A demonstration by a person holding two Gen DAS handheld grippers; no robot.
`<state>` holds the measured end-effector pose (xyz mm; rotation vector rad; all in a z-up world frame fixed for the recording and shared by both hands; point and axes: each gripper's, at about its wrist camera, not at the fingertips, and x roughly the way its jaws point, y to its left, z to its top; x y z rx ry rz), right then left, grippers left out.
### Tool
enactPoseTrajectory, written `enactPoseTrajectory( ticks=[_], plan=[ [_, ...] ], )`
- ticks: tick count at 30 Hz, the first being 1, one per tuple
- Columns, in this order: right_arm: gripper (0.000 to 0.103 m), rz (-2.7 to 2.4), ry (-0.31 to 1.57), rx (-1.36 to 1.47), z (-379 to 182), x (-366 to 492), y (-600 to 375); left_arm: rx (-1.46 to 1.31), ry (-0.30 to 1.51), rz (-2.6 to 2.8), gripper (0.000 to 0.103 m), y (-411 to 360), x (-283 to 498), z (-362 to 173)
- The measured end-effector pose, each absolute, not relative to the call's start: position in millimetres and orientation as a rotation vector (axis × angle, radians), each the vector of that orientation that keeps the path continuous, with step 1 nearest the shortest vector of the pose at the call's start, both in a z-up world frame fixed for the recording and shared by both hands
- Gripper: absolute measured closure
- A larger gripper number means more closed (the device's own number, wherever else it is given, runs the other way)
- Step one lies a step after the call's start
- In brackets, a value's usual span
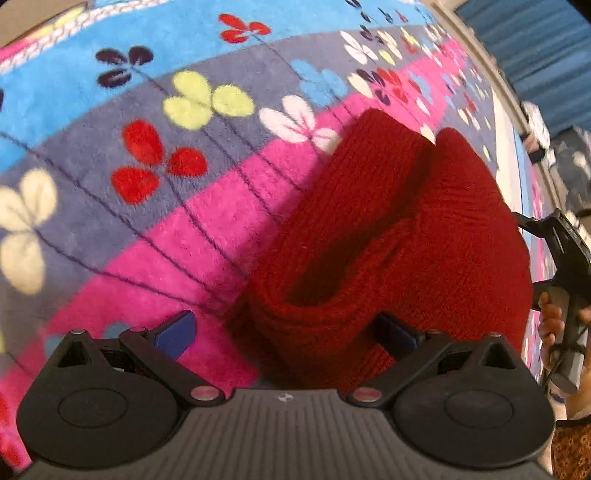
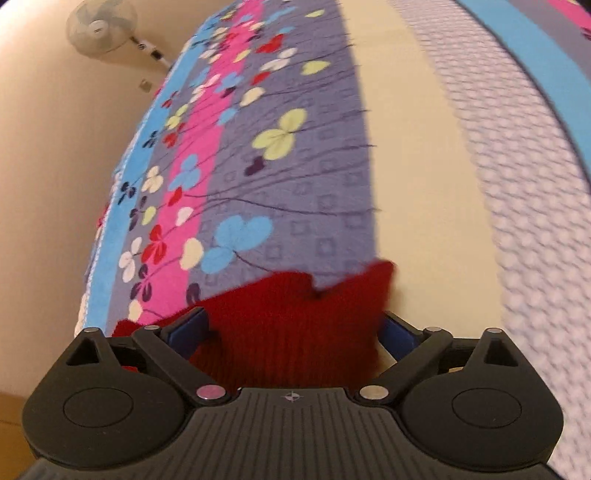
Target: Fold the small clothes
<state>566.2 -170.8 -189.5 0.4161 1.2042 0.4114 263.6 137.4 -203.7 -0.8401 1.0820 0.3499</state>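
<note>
A plush blanket (image 1: 207, 229) striped in blue, grey-purple and pink and scattered with petal shapes covers the bed, with a cream band and a woven white strip running along its far side in the right wrist view; a wall fan (image 2: 100, 27) hangs on the pale wall behind.

The red knitted garment (image 1: 388, 236) lies on the pink and grey stripes, bunched in thick rolls rather than flat, with a deep pocket of shadow between two layers. The left gripper (image 1: 288, 332) is released, its blue-padded fingers spread wide on either side of the near folded hem, which sits between them without being pinched. The right gripper (image 2: 293, 328) is likewise spread apart, with the knit filling the gap between its fingers; the cloth reaches toward the blanket's cream band. The person's right hand (image 1: 554, 325) shows at the edge of the left wrist view, holding its tool.

The risks, as I judge them, come from the bulk of the knit. A closing pinch may catch only the top layer, so the lower one stays behind and the fold comes apart. The stretchy rib may also slip from the pads if lifted by a thin edge. The plush pile underneath could drag on the wool and skew the fold line. The right view is motion-blurred, so a fast sweep may overshoot.
</note>
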Motion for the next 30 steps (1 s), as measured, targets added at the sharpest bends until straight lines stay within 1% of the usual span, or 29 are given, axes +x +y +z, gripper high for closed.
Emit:
enactPoseTrajectory(
  ticks=[1,2,3,4,5,6,8,9,12,15,17,19,20,21,22,23,24,25,27,29,30],
  plan=[
    [0.009,0.424,1.212,0.395,-191.7,570.3,-165.7,-0.836,1.062,0.356,0.0,137.3,262.0,-204.4],
    [0.037,0.446,1.204,0.36,-192.3,571.4,-160.3,-0.824,1.039,0.366,0.004,137.0,261.1,-202.0],
    [0.066,0.465,1.207,0.3,-192.3,569.9,-154.6,-0.773,1.011,0.37,0.023,135.4,263.0,-196.1],
    [0.067,0.465,1.198,0.261,-190.8,564.7,-152.8,-0.732,1.004,0.324,0.038,134.5,269.0,-191.4],
    [0.071,0.463,1.185,0.246,-187.2,557.9,-154.9,-0.702,1.014,0.303,0.043,135.2,276.6,-186.0],
    [0.073,0.445,1.17,0.253,-183.0,550.6,-161.5,-0.667,1.021,0.305,0.05,137.8,286.1,-180.2],
    [0.075,0.373,1.172,0.296,-178.0,532.7,-183.2,-0.608,1.025,0.283,0.055,147.3,309.1,-171.9],
    [0.075,0.324,1.174,0.325,-178.3,518.5,-197.5,-0.596,1.023,0.259,0.055,155.5,326.4,-167.8],
    [0.076,0.192,1.12,0.458,-183.6,450.3,-242.7,-0.474,1.084,0.105,0.056,162.0,404.7,-163.0],
    [0.077,0.059,1.026,0.685,-192.6,351.5,-275.2,-0.252,1.114,-0.084,0.055,127.4,489.0,-158.4],
    [0.077,-0.012,0.96,0.809,-199.4,291.0,-275.3,-0.149,1.125,-0.161,0.053,98.0,523.6,-158.6],
    [0.076,-0.05,0.9,0.895,-206.1,249.8,-266.0,-0.117,1.128,-0.179,0.05,78.1,536.7,-157.3],
    [0.069,-0.07,0.882,0.907,-207.5,241.2,-263.5,-0.107,1.121,-0.174,0.048,73.9,535.1,-155.3],
    [0.057,-0.091,0.87,0.889,-206.6,239.8,-263.8,-0.094,1.108,-0.169,0.041,75.2,527.5,-152.6],
    [0.051,-0.097,0.878,0.85,-203.9,246.0,-268.0,-0.098,1.087,-0.159,0.036,81.4,520.3,-150.2],
    [0.045,-0.096,0.883,0.819,-200.0,255.0,-275.8,-0.13,1.08,-0.147,0.021,91.7,514.8,-148.4],
    [0.043,-0.089,0.864,0.8,-195.2,262.9,-282.9,-0.198,1.063,-0.154,0.012,104.7,506.0,-145.3],
    [0.041,-0.083,0.841,0.779,-188.7,271.2,-290.4,-0.271,1.044,-0.165,0.011,118.1,501.3,-144.0],
    [0.03,-0.067,0.8,0.729,-173.2,290.6,-299.7,-0.371,1.034,-0.18,0.011,136.3,494.9,-142.6],
    [0.024,0.021,0.809,0.691,-163.6,320.2,-299.6,-0.389,1.038,-0.199,0.011,136.9,497.6,-145.7],
    [0.022,0.072,0.827,0.671,-161.9,335.2,-296.0,-0.381,1.041,-0.205,0.011,132.8,497.3,-145.9]
  ],
)
